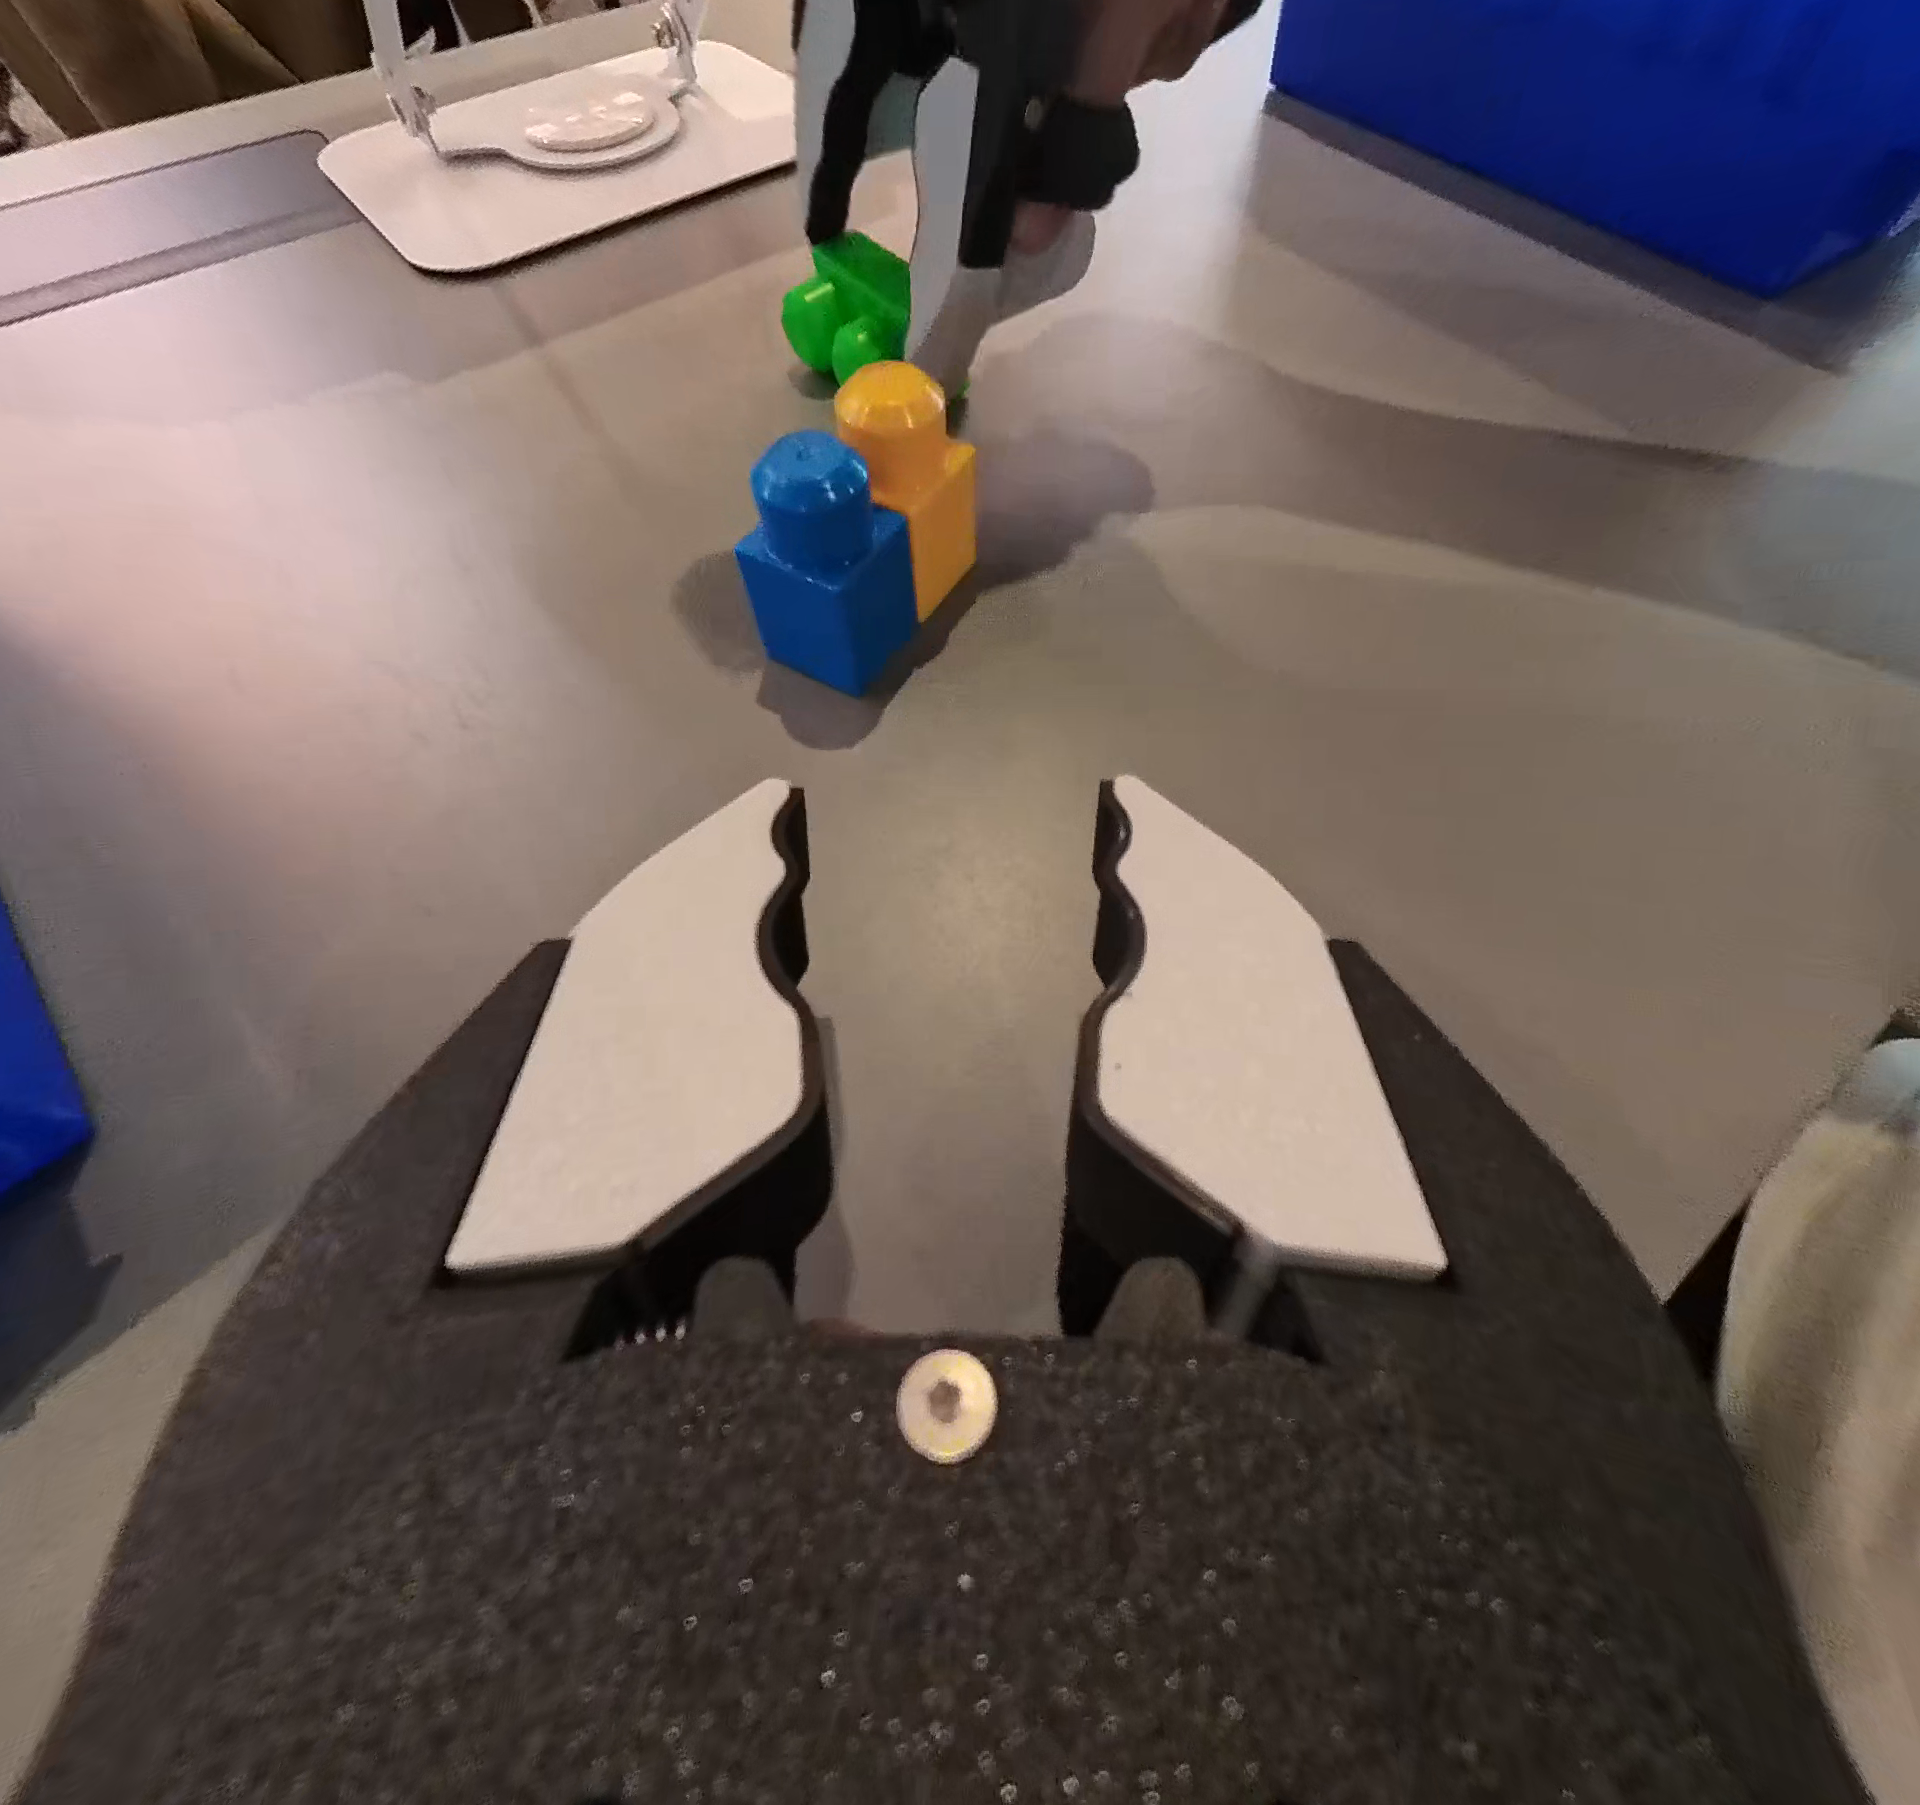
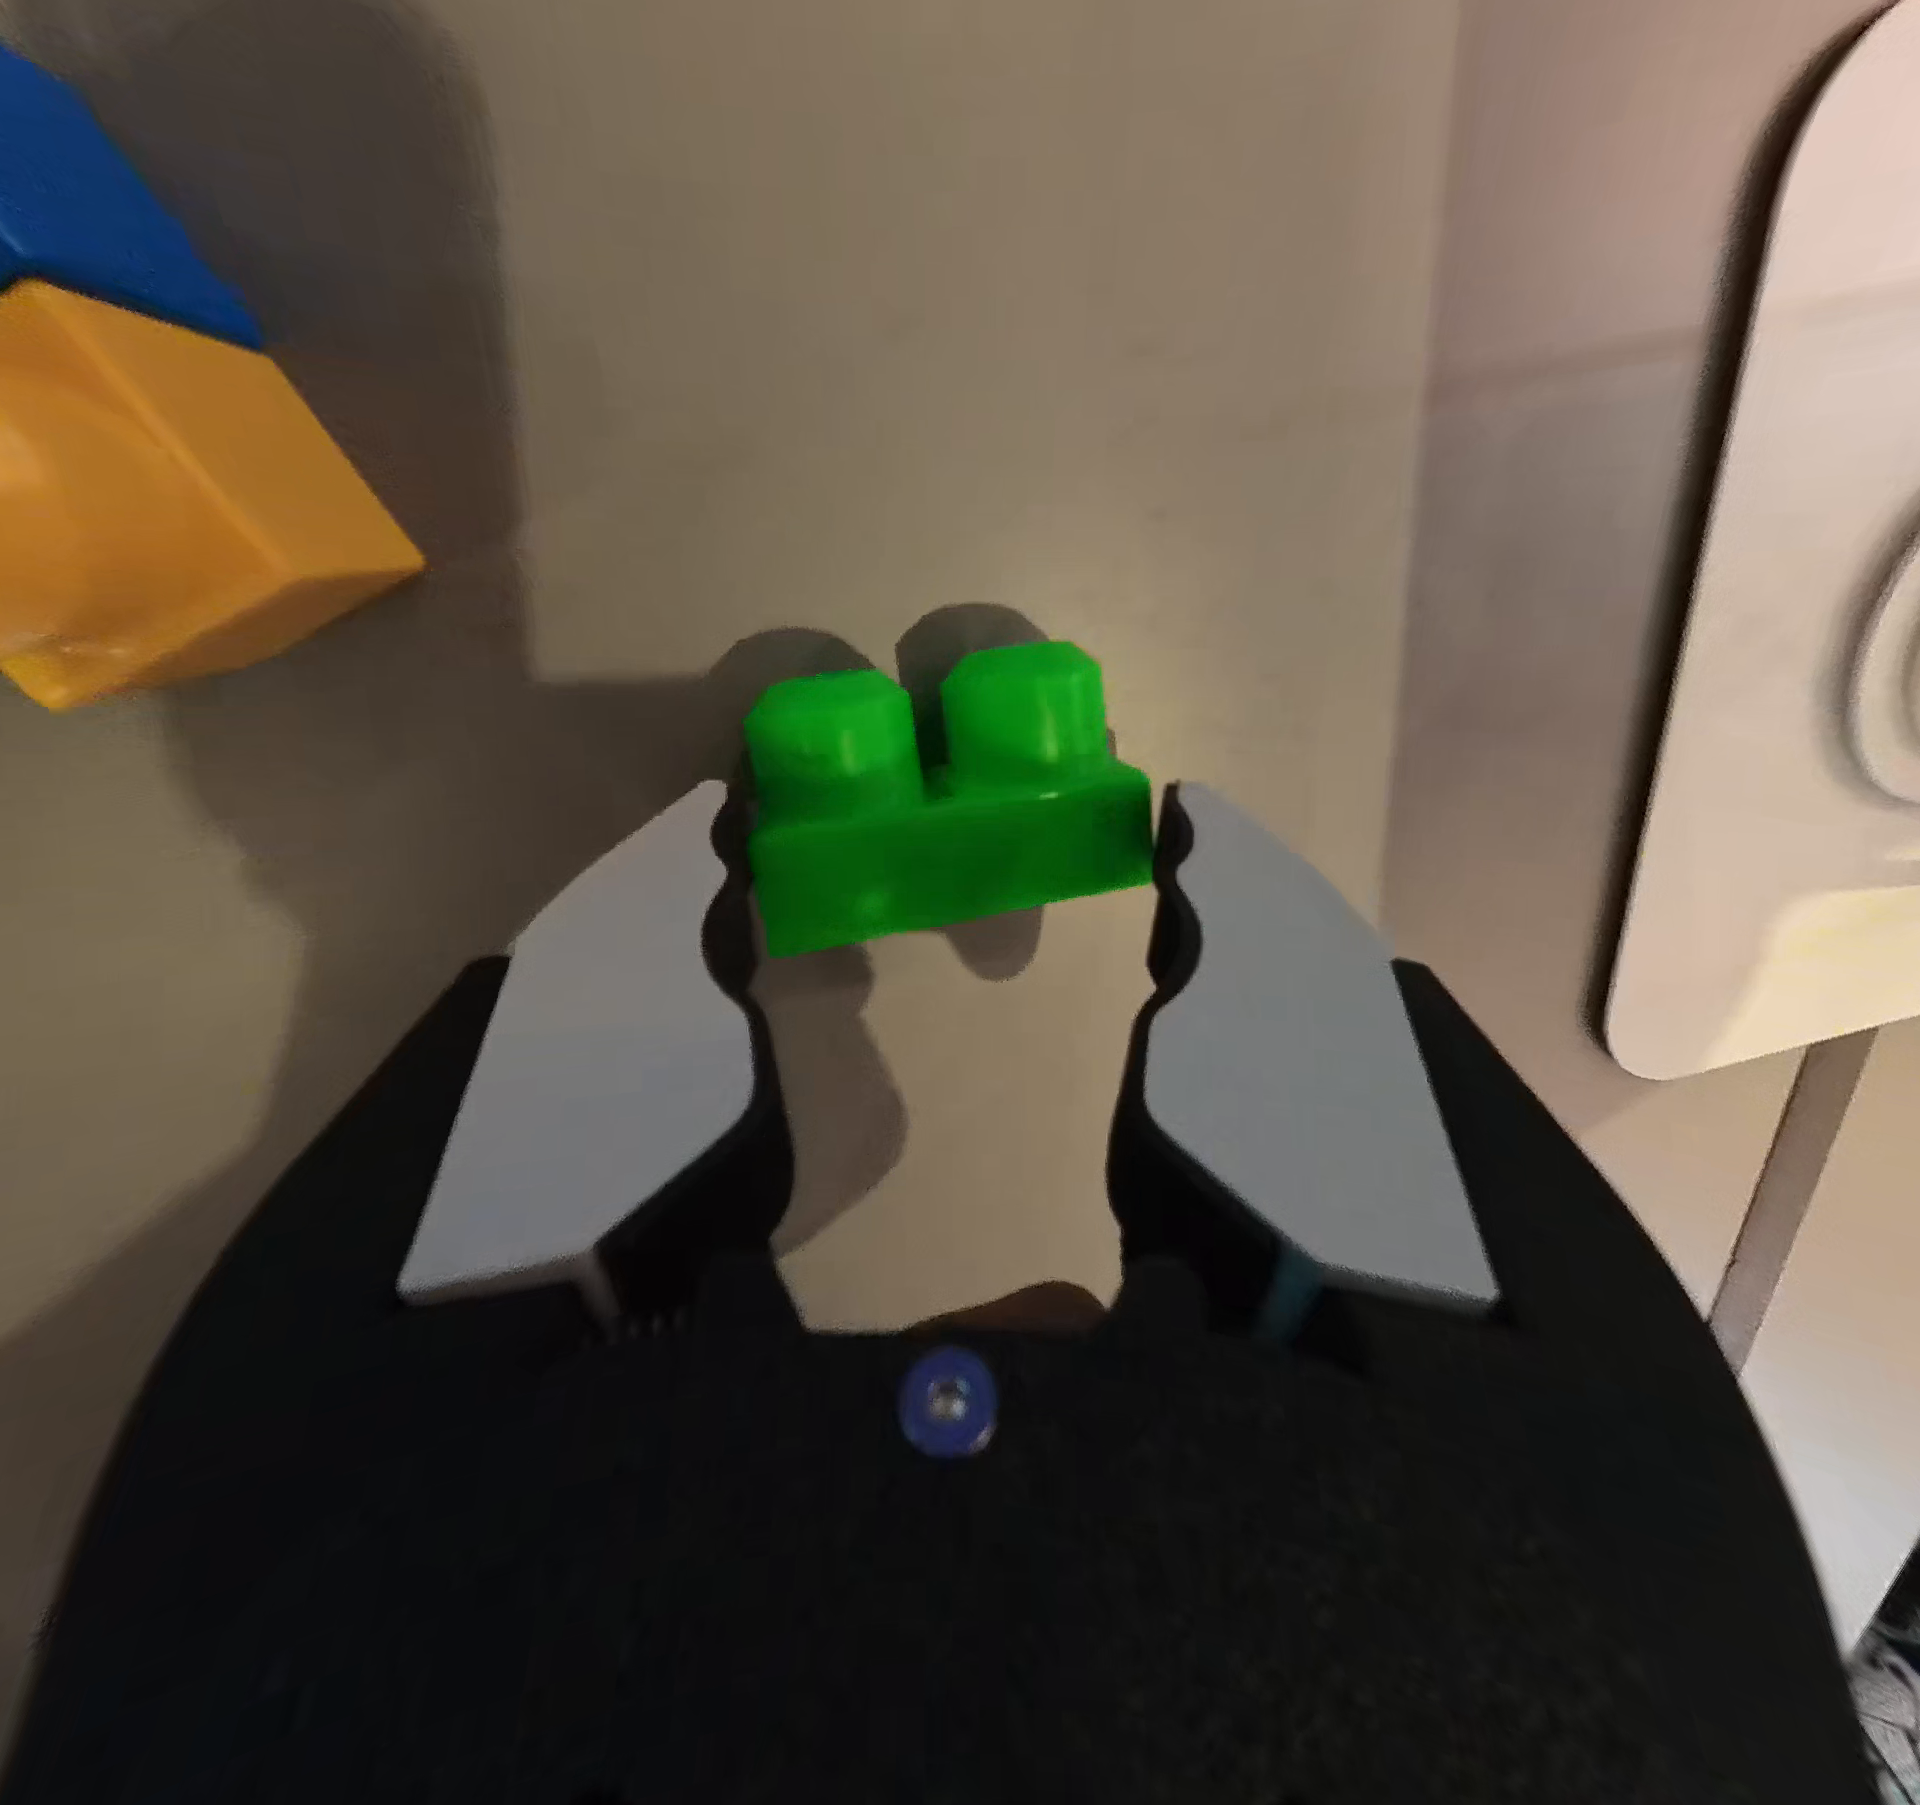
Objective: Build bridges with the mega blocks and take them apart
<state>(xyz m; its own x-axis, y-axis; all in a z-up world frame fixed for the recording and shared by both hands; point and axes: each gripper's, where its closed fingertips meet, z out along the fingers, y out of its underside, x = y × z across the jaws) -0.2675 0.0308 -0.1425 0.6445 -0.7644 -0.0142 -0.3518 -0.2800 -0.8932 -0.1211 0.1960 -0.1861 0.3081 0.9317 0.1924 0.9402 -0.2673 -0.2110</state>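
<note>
The right gripper point(image 2: 945, 841) pinches the green block point(image 2: 940, 820) low over the table point(image 2: 935, 301), maybe touching it, beside the touching blue block point(image 1: 821, 571) and yellow block point(image 1: 914, 498), the left gripper point(image 1: 951, 810) waits open and empty, and next green likely goes on top as the bridge.

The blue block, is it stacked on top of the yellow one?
No, the blue block stands on the table beside the yellow block.

Soft indoor light, broad shadows on the counter point(image 1: 416, 560) (glare patches too), blurred and warped toward picture edges.
</note>
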